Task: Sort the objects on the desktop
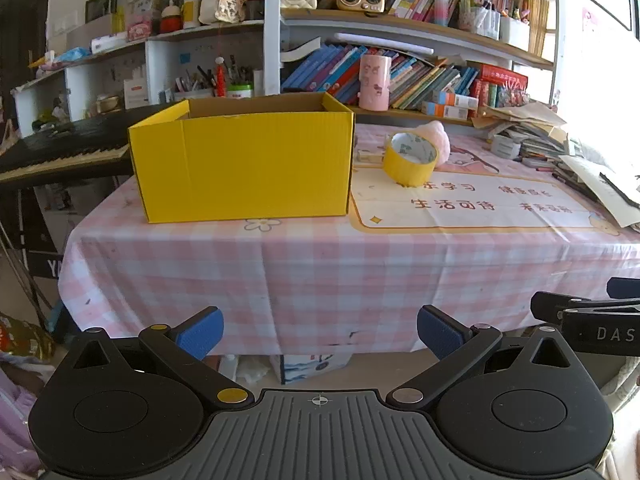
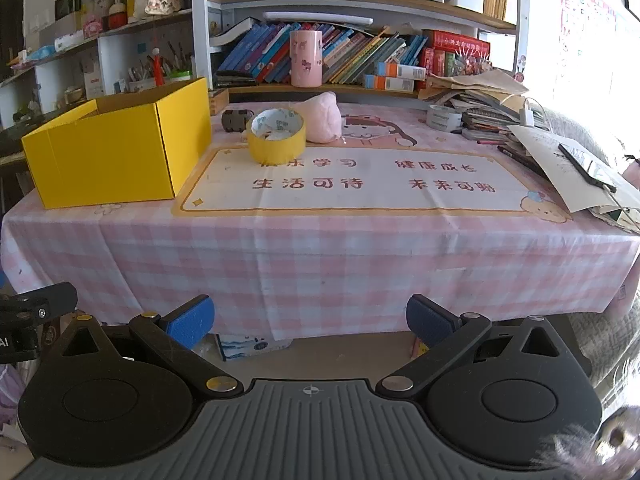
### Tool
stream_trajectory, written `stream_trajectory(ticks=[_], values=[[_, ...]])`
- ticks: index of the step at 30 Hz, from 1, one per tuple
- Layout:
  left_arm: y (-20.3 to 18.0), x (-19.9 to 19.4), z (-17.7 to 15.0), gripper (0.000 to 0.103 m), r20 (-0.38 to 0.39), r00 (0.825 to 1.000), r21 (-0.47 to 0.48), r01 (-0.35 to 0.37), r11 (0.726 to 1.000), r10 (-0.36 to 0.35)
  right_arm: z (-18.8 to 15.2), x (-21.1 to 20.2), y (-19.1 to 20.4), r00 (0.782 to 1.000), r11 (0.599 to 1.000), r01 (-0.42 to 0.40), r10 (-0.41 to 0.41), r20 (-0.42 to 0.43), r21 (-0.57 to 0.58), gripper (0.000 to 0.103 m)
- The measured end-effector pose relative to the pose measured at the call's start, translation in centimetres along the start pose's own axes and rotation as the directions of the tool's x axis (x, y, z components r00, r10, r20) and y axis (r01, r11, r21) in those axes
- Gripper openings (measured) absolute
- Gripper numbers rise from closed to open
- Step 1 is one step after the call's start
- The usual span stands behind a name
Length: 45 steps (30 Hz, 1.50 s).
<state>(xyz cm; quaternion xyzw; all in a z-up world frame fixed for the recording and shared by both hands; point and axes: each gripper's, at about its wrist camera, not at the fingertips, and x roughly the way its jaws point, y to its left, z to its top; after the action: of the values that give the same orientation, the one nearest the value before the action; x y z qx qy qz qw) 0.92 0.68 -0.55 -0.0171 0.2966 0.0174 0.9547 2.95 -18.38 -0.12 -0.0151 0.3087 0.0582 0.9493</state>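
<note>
An open yellow cardboard box (image 1: pixel 244 164) stands on the left of the table; it also shows in the right wrist view (image 2: pixel 116 148). A yellow tape roll (image 1: pixel 410 158) (image 2: pixel 277 136) stands on the desk mat right of the box. A pink plush toy (image 1: pixel 440 136) (image 2: pixel 322 118) lies just behind the roll. A small dark toy car (image 2: pixel 236 119) sits behind the box's corner. My left gripper (image 1: pixel 320 336) is open and empty, held in front of the table edge, below the box. My right gripper (image 2: pixel 310 322) is open and empty, also short of the table's front edge.
The table has a pink checked cloth (image 2: pixel 320 256) and a printed desk mat (image 2: pixel 360 184). Piles of papers and books (image 2: pixel 560 148) with pens crowd the right side. A grey tape roll (image 2: pixel 443 116) sits at the back. A bookshelf (image 2: pixel 360 40) stands behind; a keyboard (image 1: pixel 60 156) is left.
</note>
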Motion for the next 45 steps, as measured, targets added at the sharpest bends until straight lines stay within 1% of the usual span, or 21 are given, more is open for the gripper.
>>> stream_trajectory(ticks=[21,45], values=[[0.05,0.34,0.21,0.103,0.001,1.000,-0.002,0.000,1.000,0.000,0.16,0.48,0.22,1.000,1.000,-0.001,0.001,-0.005,-0.008,0.103],[0.40,0.33,0.10,0.103,0.009,1.000,0.007,0.015,1.000,-0.015,0.14,0.88,0.66,1.000,1.000,-0.010,0.010,-0.008,-0.015,0.103]])
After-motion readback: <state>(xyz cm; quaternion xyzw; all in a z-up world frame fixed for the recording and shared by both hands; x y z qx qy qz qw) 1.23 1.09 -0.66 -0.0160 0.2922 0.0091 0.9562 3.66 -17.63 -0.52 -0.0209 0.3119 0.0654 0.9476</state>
